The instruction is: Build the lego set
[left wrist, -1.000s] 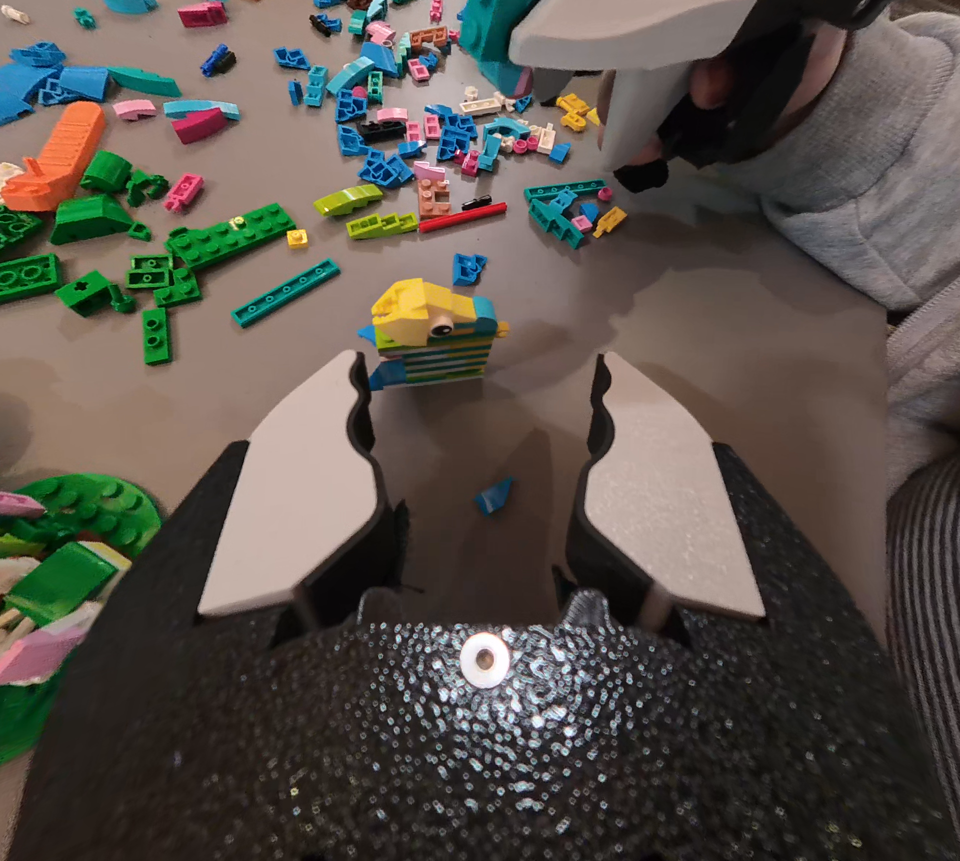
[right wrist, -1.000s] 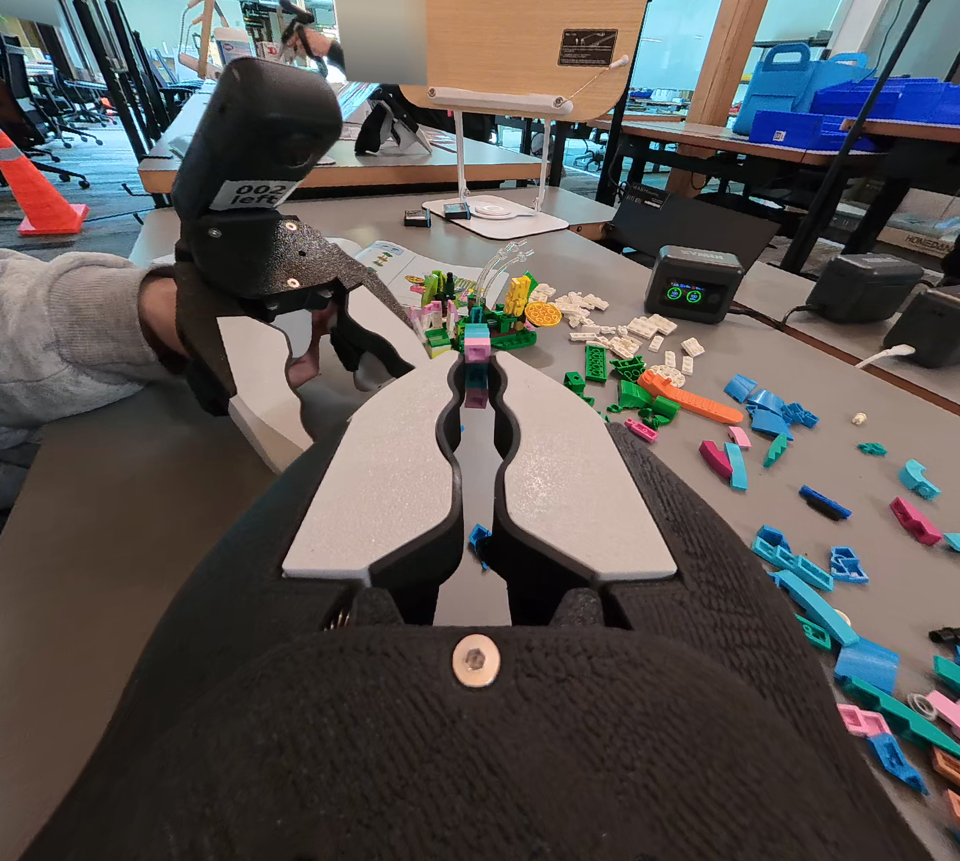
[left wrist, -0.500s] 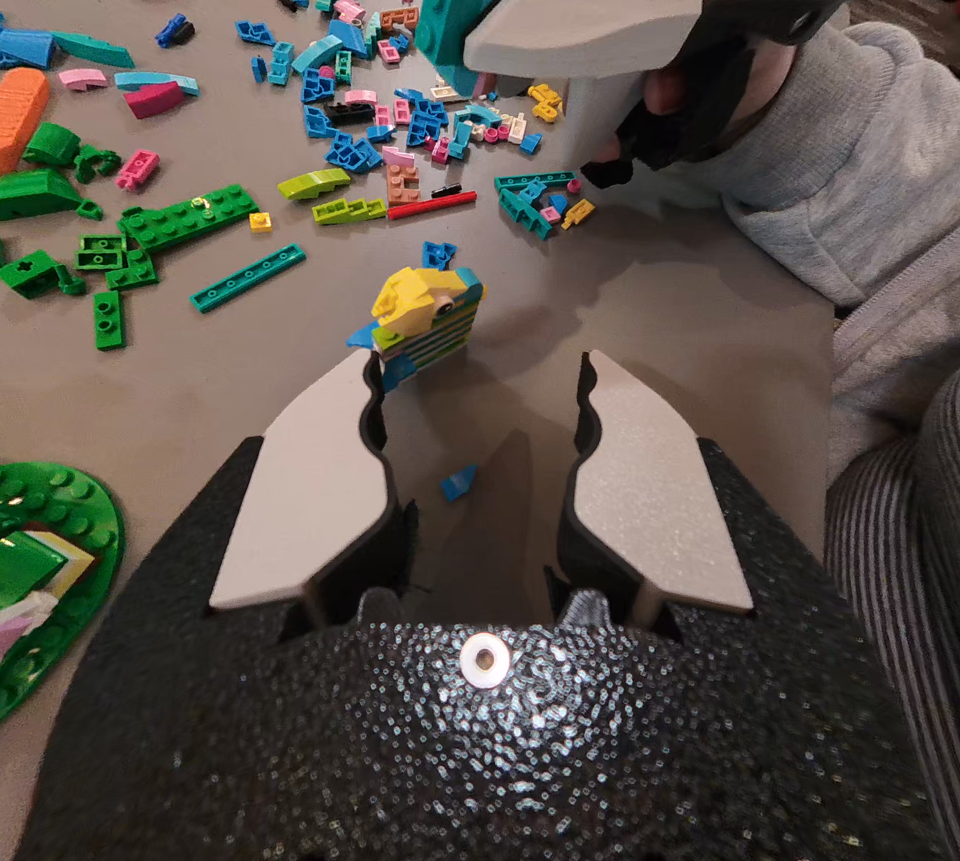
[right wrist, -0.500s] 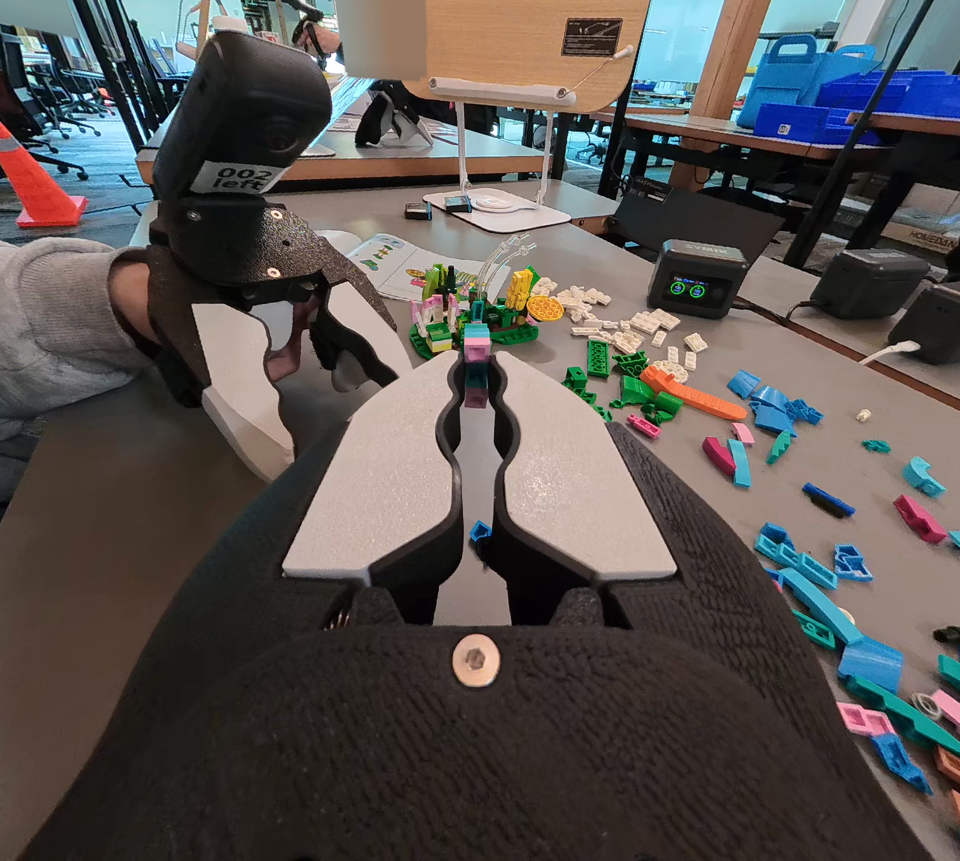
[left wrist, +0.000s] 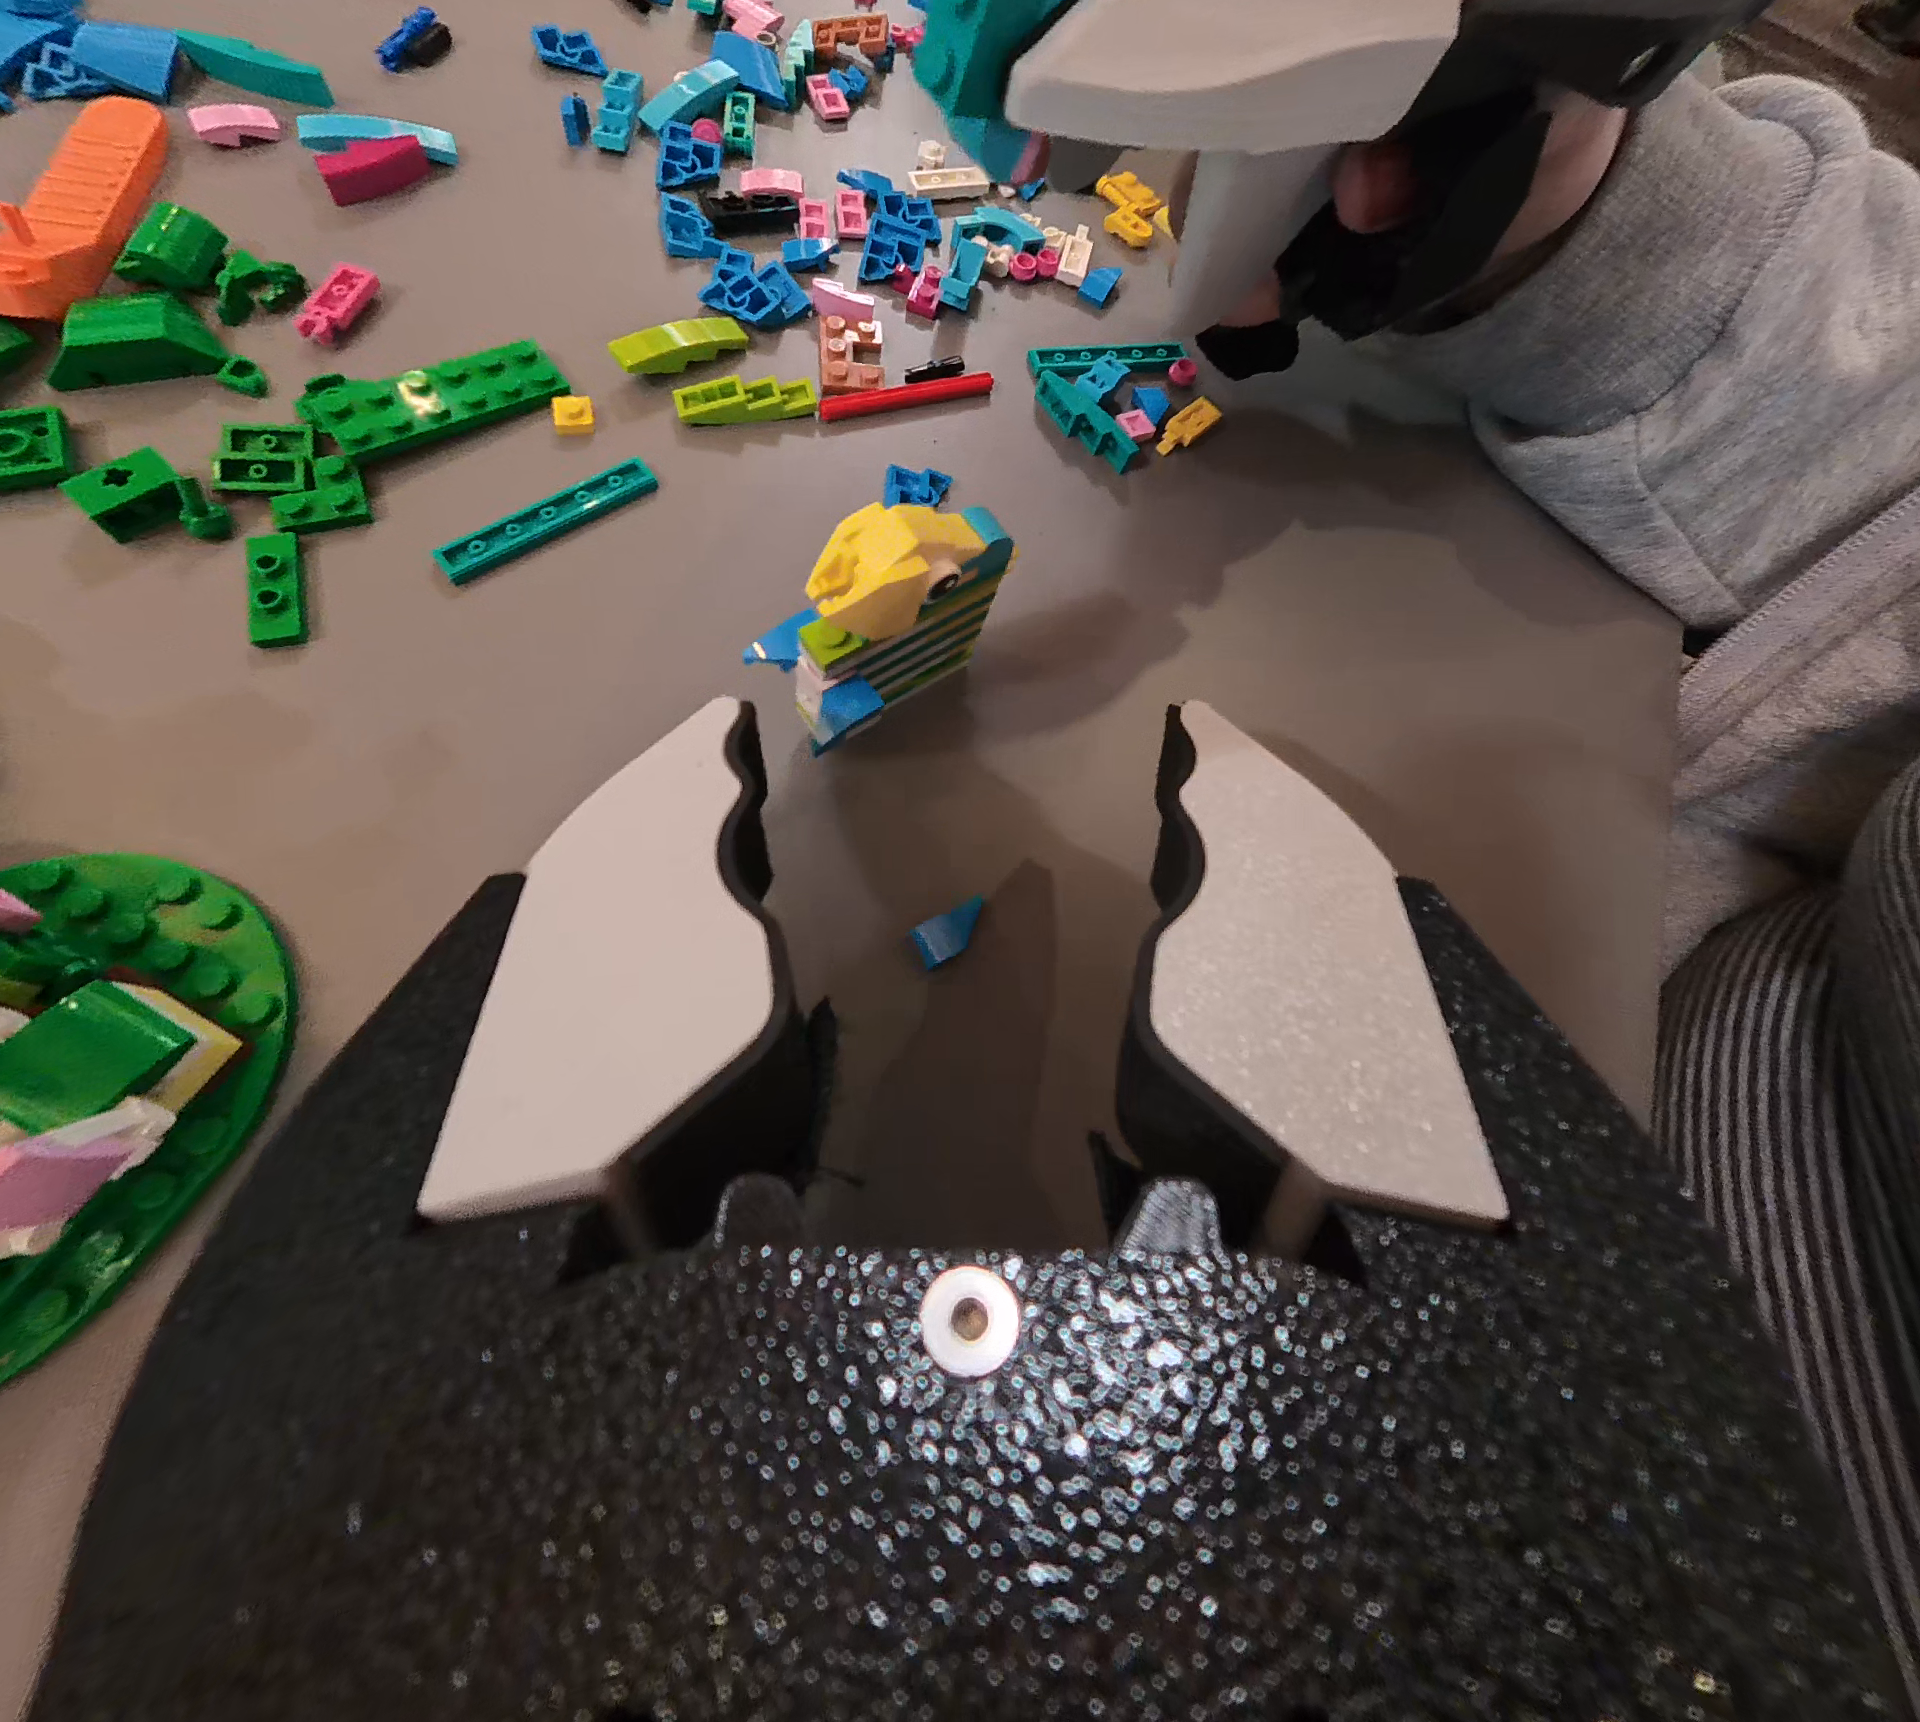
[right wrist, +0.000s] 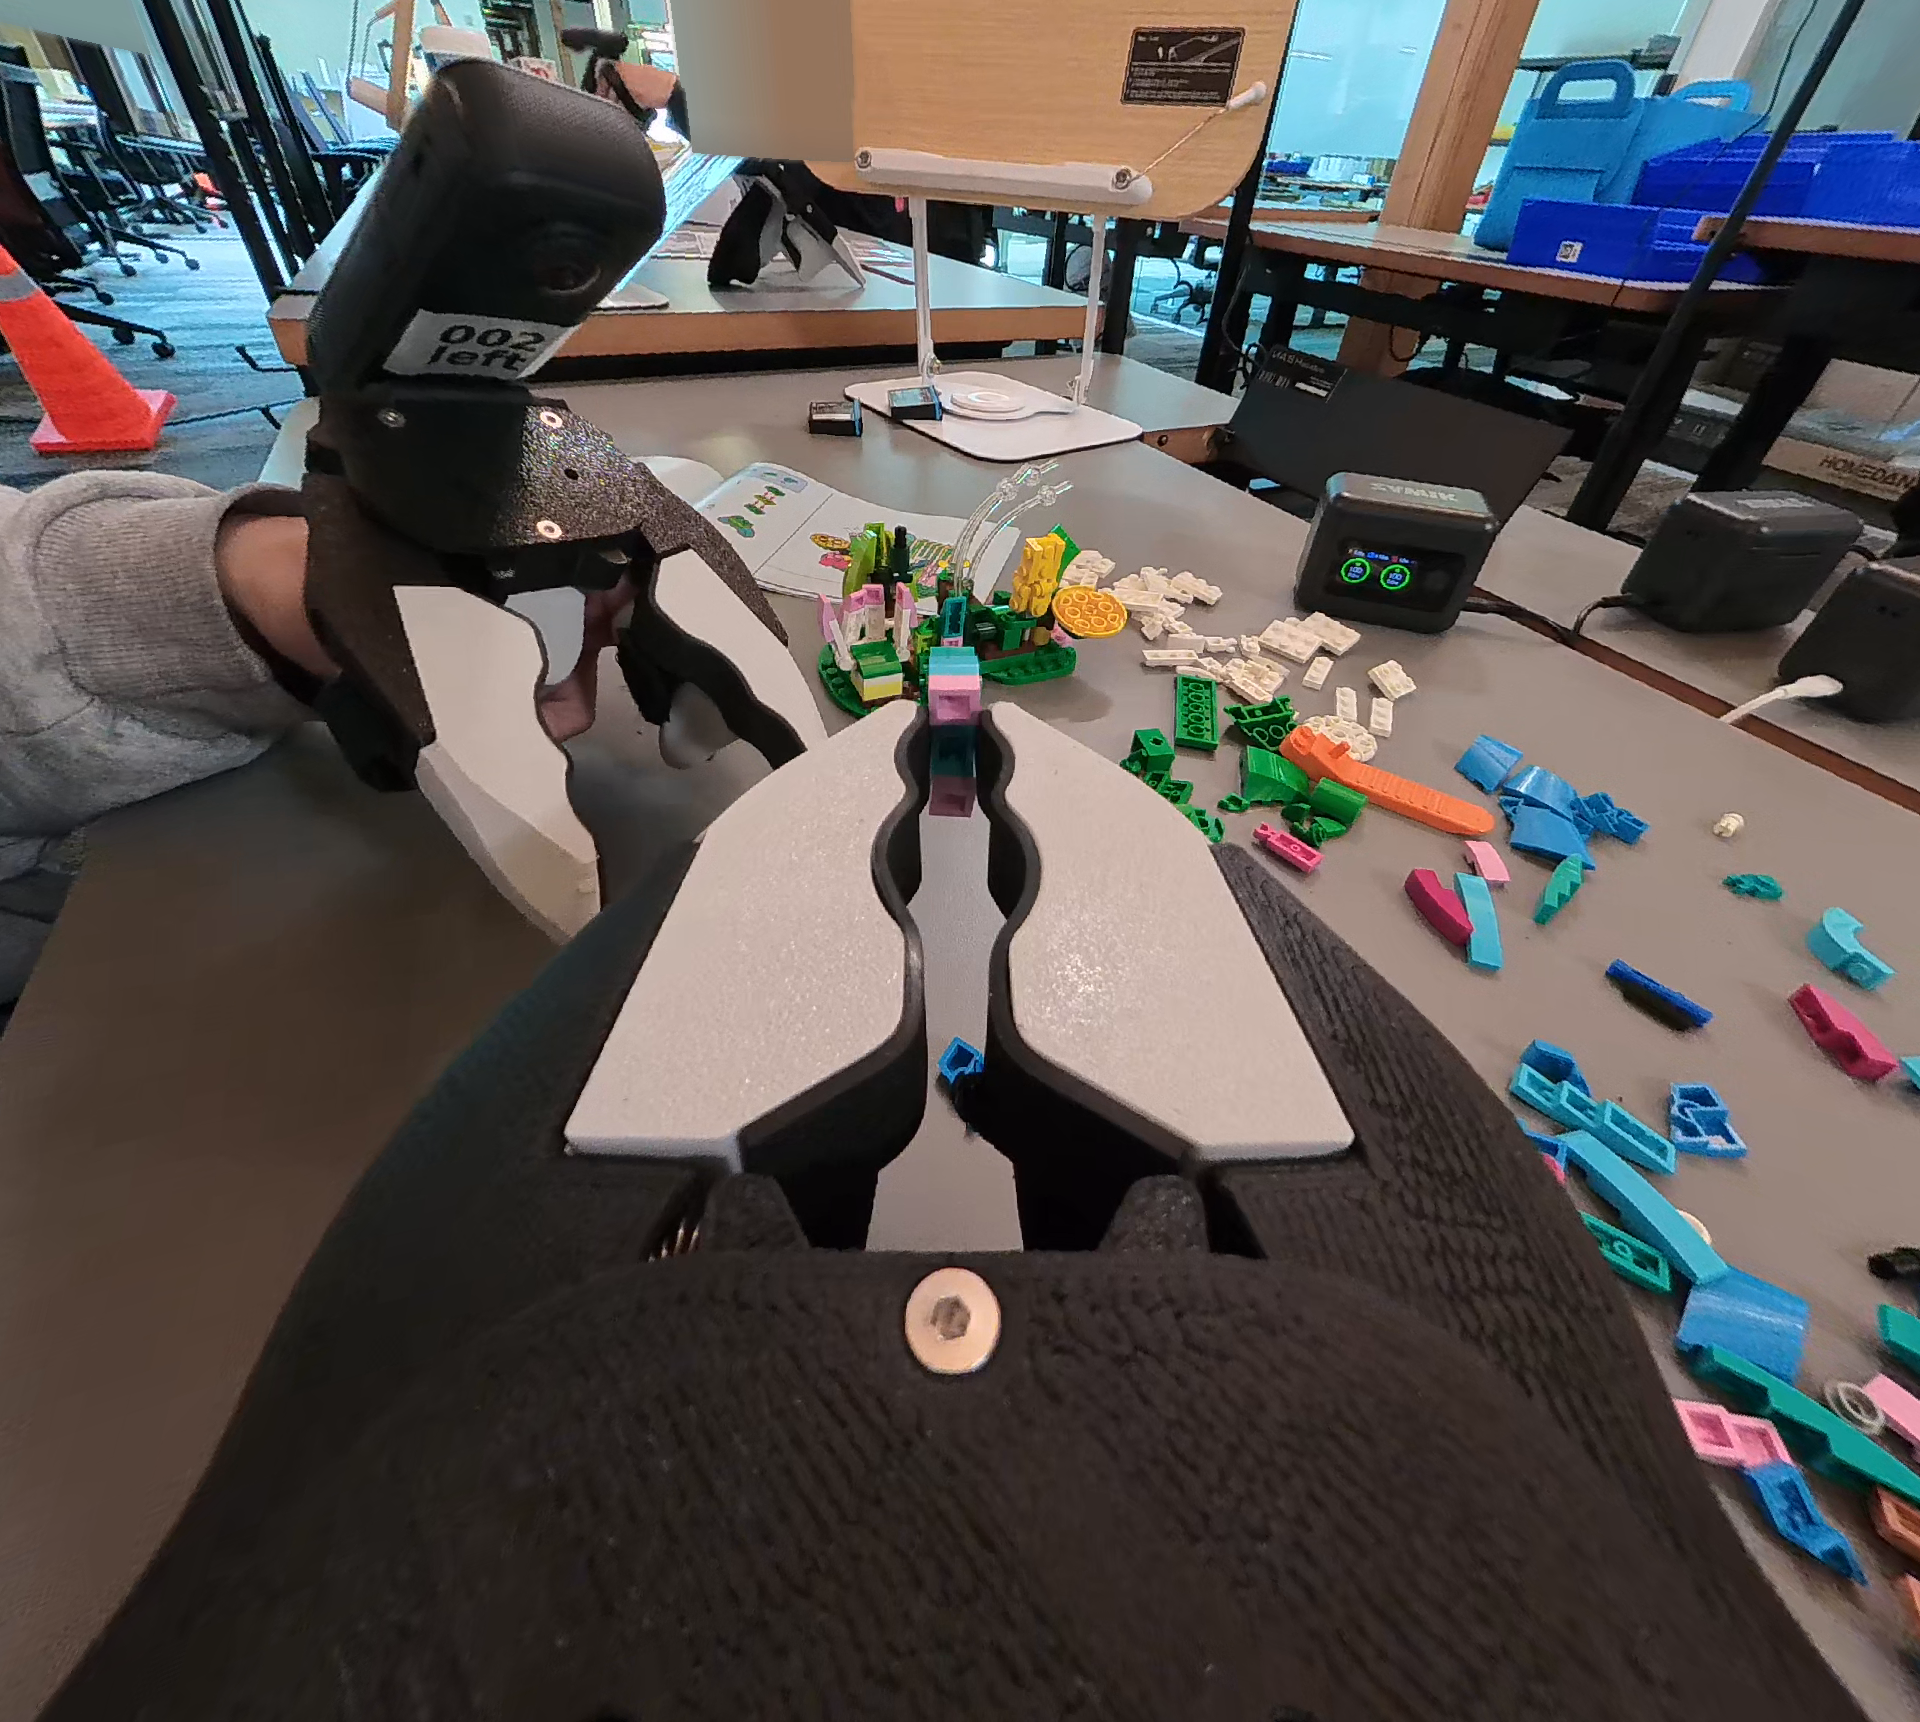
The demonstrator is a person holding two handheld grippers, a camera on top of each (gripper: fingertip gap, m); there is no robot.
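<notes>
— Grey table (left wrist: 1299, 592), seen from the left wrist: littered with loose bricks, most of them beyond the fish (left wrist: 899, 623).
— Fish?
— Small striped build, yellow head, upright on the table just ahead of the left gripper (left wrist: 961, 722). Jaws wide, nothing between them. Tiny blue wedge (left wrist: 945, 932) lying below the gap, nearer than the fish.
— And the other tool?
— Right gripper (left wrist: 1023, 46), up and beyond the fish, clamped on a teal-and-pink stack (left wrist: 987, 10). Green baseplate (left wrist: 197, 945) left of the fish and nearer, partly out of view.

— Same table (right wrist: 312, 945) from the right wrist?
— Yes, with more desks and a wooden board on a stand behind. Right gripper (right wrist: 954, 716) narrow, pinching the stack (right wrist: 954, 706) at the tips, pink and teal showing. Garden build (right wrist: 956, 633) straight beyond the stack, booklet (right wrist: 790, 529) behind that. Left gripper (right wrist: 613, 799) left of the stack, tilted down, spread wide. Fish hidden from this side.

— Step in hand?
— Likely fetching the fish to join it to the held stack; only a guess.
— Next move?
— Lower the left gripper, straddle the striped body, close gently, avoid tipping it or pinching the wedge. Then line up studs before pressing.
</notes>
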